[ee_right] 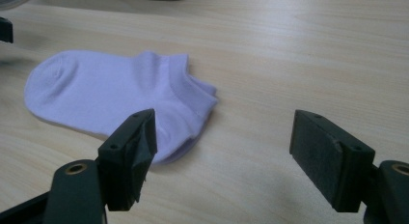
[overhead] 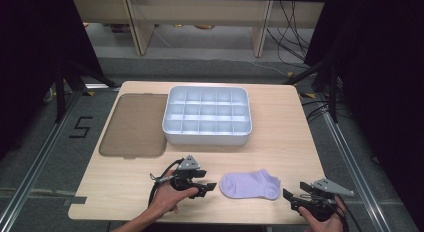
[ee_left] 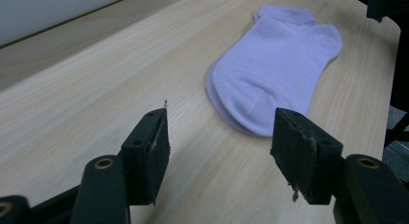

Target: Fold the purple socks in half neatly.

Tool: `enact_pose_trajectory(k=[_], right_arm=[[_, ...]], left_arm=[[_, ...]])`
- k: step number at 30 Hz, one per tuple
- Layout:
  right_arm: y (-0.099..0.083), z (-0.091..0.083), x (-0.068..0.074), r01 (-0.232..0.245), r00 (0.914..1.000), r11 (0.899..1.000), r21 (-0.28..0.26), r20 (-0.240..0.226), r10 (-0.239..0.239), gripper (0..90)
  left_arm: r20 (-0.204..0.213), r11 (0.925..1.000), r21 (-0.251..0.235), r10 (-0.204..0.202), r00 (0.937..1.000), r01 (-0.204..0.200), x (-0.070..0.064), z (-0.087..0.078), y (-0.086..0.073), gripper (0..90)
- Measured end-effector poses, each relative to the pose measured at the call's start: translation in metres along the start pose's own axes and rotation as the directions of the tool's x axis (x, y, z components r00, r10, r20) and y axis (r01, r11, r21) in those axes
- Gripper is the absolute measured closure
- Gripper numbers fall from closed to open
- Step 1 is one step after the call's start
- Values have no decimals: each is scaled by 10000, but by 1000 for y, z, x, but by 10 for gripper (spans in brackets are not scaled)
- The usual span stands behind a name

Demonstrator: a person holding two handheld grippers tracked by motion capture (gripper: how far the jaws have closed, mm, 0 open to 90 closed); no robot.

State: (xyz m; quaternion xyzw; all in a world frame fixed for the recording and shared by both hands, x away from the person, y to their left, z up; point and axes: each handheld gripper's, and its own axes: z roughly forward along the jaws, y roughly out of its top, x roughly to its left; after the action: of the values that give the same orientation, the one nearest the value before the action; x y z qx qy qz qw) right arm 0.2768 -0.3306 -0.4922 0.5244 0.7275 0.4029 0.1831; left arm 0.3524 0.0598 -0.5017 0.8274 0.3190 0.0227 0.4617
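white divided tray [overhead: 207, 135] beside brown lid [overhead: 134, 124].

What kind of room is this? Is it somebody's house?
Probably not a house; more likely a lab or test workshop. The wooden table stands between black curtains, loose cables trail on the floor behind it, and a "5" is taped beside it.

The right tool [ee_right: 224, 151] hangs low over the wooden counter [ee_right: 313, 55], its two black jaws set wide apart with nothing between them. A lilac sock [ee_right: 111, 101] lies flat on the counter just ahead, its cuff end nearest the left-hand jaw.
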Motion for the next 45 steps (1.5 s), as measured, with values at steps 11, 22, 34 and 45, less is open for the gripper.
enact_pose_trajectory(k=[11,22,34,45], right_arm=[[-1,-1,3,-493,9987,9986,191,-140,496,260],[0,0,1,-50,9999,10000,-5,-107,50,262],[-1,0,3,-113,9995,9999,-19,-290,112,266],[2,0,7,35,9984,9999,-94,-569,-40,291]], left_arm=[[22,9985,364,416,9991,-417,-11,29,11,481],[-261,9893,935,1148,9930,-1119,-14,48,13,563],[-140,9861,679,1532,9881,-1519,-20,47,13,830],[88,9853,762,1523,9883,-1526,-17,35,11,853]])
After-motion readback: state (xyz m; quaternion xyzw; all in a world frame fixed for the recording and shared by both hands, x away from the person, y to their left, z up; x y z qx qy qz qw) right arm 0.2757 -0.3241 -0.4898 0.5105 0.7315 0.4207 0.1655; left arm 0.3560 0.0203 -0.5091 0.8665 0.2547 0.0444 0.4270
